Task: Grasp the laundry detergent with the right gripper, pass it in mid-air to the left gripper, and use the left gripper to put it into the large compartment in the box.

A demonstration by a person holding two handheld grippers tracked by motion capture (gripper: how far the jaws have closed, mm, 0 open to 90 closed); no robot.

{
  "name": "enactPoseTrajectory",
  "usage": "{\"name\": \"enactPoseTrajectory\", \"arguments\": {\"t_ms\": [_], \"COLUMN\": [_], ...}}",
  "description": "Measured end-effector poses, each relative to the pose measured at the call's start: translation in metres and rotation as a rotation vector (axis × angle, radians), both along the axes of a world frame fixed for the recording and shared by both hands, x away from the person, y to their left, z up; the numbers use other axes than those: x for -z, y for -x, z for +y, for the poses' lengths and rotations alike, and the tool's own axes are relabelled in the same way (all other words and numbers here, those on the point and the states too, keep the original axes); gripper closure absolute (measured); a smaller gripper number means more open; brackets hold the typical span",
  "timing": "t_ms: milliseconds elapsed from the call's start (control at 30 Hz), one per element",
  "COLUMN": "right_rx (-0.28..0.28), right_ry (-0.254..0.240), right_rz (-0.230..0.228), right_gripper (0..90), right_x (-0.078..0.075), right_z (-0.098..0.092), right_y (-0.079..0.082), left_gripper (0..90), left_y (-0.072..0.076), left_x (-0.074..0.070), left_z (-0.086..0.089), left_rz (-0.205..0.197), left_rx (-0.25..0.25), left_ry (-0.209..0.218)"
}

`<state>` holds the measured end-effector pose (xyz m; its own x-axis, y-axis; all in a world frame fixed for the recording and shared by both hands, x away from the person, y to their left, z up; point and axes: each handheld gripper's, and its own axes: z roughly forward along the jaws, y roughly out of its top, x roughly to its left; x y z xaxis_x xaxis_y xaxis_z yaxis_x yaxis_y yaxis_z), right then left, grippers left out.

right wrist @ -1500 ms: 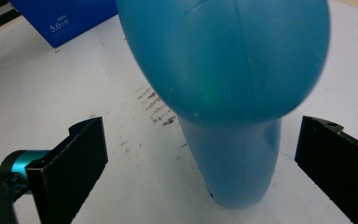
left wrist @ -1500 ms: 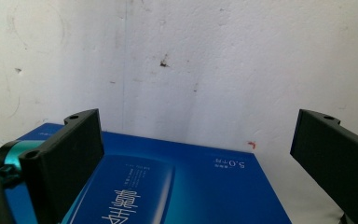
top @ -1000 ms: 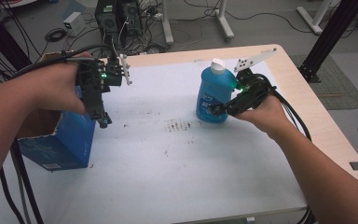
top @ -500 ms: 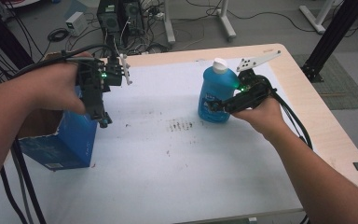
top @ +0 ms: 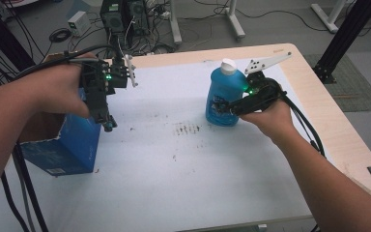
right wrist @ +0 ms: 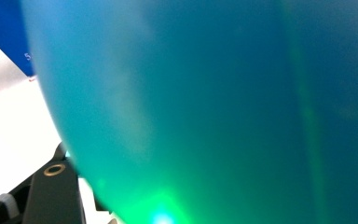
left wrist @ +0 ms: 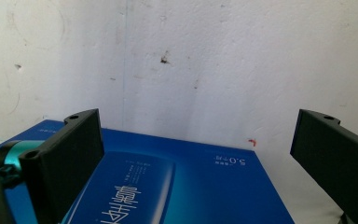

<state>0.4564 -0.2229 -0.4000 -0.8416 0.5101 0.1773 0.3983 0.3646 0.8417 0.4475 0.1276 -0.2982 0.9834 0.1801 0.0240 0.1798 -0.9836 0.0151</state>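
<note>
Wide light-wood table [top: 314,92] with a white, stained paper sheet [top: 183,159] over most of the top. At the left edge of the sheet, a blue cardboard box [top: 70,145] with white print, open at the top as far as visible. Near the far right part of the sheet, a translucent blue plastic bottle [top: 221,96] with a white cap, upright and apparently in contact with the sheet. Right gripper [top: 222,107] at the side of the bottle, jaws pressed around its lower body, so pinching the bottle; in the right gripper view, blue plastic very close to the lens. Left gripper [top: 107,123] above the right upper edge of the box, pointing down, jaws spread wide with nothing between them. Probably an early stage: bottle already gripped, but not yet lifted clearly and well apart from the box. Left to do, by judgement: carrying the bottle across to the box, perhaps with the box steadied by the left gripper.
</note>
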Motion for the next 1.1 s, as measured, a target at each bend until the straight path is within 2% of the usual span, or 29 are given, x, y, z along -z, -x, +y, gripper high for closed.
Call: {"name": "enactPoseTrajectory", "arguments": {"t_ms": [133,367,867,1100], "right_rx": [-0.005,0.0,0.007,-0.001], "right_ry": [0.004,0.011,0.021,0.019], "right_rz": [-0.006,-0.016,-0.04,-0.08], "right_gripper": [26.3,32.7,36.7,38.6], "right_x": [0.0004,0.0018,0.0033,0.0073], "right_z": [0.0006,0.0004,0.0003,0.0011], "right_y": [-0.0001,0.0001,0.0003,0.0013], "left_gripper": [2.5,2.5,2.5,2.5], "left_y": [-0.0003,-0.0007,-0.0016,-0.0011], "left_x": [0.0001,0.0004,0.0003,0.0001], "left_z": [0.0001,-0.0007,0.0001,0.0008], "left_rz": [0.001,0.004,0.001,0.001], "left_rx": [0.0,0.0,-0.003,-0.012], "left_ry": [-0.004,-0.003,-0.002,-0.003]}}
